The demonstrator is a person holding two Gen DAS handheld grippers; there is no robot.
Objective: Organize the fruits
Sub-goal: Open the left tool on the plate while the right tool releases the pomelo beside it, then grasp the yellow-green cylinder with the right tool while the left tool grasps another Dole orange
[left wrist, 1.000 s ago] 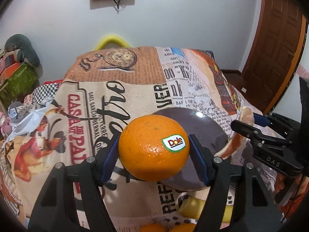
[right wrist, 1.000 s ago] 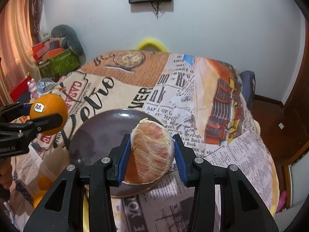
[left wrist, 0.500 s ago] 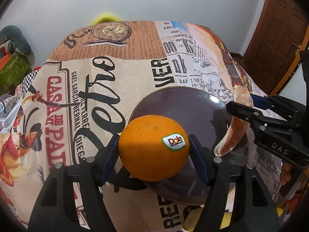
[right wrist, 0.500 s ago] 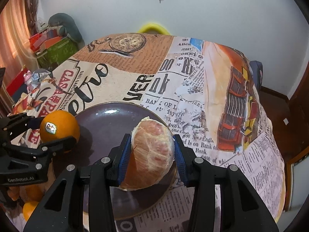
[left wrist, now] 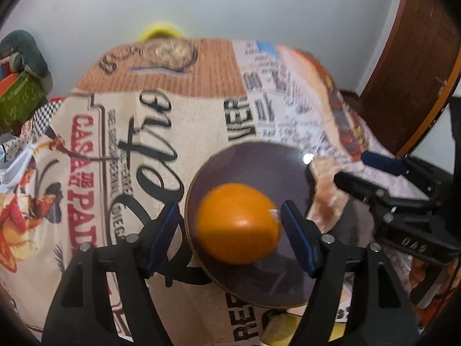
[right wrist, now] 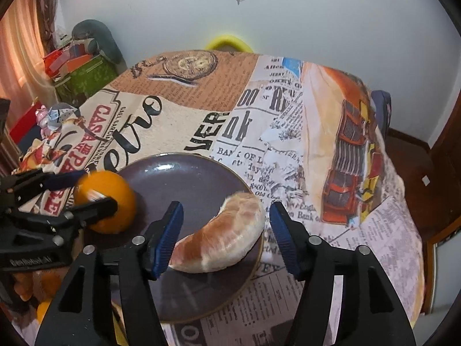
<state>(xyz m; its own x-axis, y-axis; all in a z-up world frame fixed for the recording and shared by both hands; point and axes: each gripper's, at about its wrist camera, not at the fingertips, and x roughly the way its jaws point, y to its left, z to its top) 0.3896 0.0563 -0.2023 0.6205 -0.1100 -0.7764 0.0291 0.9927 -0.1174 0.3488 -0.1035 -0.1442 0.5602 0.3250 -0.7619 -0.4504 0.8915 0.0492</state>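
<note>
orange [left wrist: 237, 225] and peeled wedge [right wrist: 224, 236] on dark plate [right wrist: 196, 184], between opening tools

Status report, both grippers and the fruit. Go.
Left gripper opening, orange loose between the jaws over the dark plate. Right gripper opening, peeled citrus piece lying on the plate, pads clear. Nothing in the way.

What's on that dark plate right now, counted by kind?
Round orange fruit: 1
Peeled pink citrus piece: 1
Total: 2, both on the dark purple round plate.
</note>
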